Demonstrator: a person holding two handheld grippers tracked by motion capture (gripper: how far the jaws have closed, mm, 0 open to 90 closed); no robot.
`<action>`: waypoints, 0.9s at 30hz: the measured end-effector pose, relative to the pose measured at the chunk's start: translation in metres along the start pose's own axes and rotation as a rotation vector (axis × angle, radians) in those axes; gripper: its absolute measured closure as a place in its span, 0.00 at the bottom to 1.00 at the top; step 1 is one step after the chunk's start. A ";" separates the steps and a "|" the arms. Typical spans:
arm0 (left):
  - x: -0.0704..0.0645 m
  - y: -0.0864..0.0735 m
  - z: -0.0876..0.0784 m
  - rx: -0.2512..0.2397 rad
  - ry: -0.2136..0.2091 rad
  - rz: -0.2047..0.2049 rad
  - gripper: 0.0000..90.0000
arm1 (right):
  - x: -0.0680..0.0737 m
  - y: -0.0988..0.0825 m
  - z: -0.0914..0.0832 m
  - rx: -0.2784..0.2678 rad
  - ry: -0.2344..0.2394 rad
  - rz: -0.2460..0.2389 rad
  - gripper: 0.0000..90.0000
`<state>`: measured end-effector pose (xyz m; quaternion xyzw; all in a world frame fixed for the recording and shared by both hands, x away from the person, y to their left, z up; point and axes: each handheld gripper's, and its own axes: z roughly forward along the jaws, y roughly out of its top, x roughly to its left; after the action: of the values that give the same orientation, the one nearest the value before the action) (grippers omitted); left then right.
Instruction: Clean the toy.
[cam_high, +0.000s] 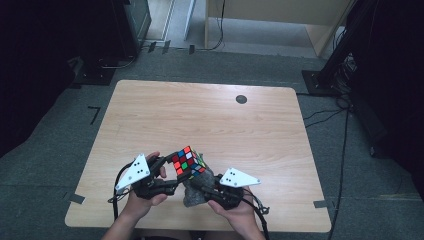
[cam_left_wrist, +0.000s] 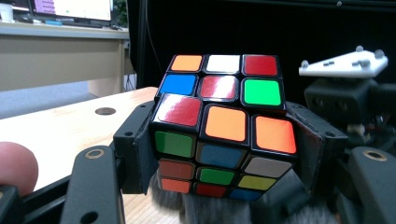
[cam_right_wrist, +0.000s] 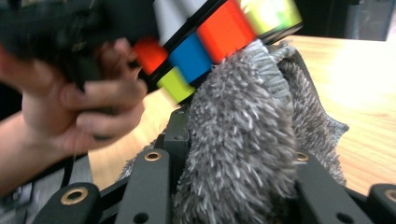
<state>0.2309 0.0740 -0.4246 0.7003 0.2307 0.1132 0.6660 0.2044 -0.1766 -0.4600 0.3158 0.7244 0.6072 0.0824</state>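
Grey microfibre cloth (cam_right_wrist: 243, 140) sits bunched between the jaws of my right gripper (cam_high: 200, 186), which are closed on it, and its pile presses up against the underside of the puzzle cube (cam_left_wrist: 219, 128). My left gripper (cam_high: 172, 172) has the cube clamped on two opposite faces, jaws drawn in tight on it, and holds it raised above the near edge of the wooden table (cam_high: 210, 120), between my two hands. In the right gripper view the cube's lower row is blurred.

Step in hand, as I judge it: wiping the cube clean, bottom face under treatment. Next move calls for drawing the cloth across that face with steady contact while the left grip stays firm; the cube's layers could twist under sideways pressure, so I would keep the stroke light.
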 end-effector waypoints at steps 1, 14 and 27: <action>0.000 0.000 0.000 -0.001 0.002 -0.005 0.37 | 0.001 -0.001 0.002 0.014 0.012 -0.014 0.75; 0.008 0.000 -0.002 0.007 0.029 -0.022 0.37 | 0.003 0.003 -0.003 -0.015 -0.040 -0.128 0.74; 0.010 0.001 -0.004 0.001 0.038 -0.033 0.37 | 0.000 0.008 -0.012 -0.075 -0.100 -0.141 0.74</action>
<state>0.2384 0.0820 -0.4251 0.6946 0.2550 0.1154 0.6627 0.2008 -0.1860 -0.4495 0.2907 0.7164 0.6102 0.1728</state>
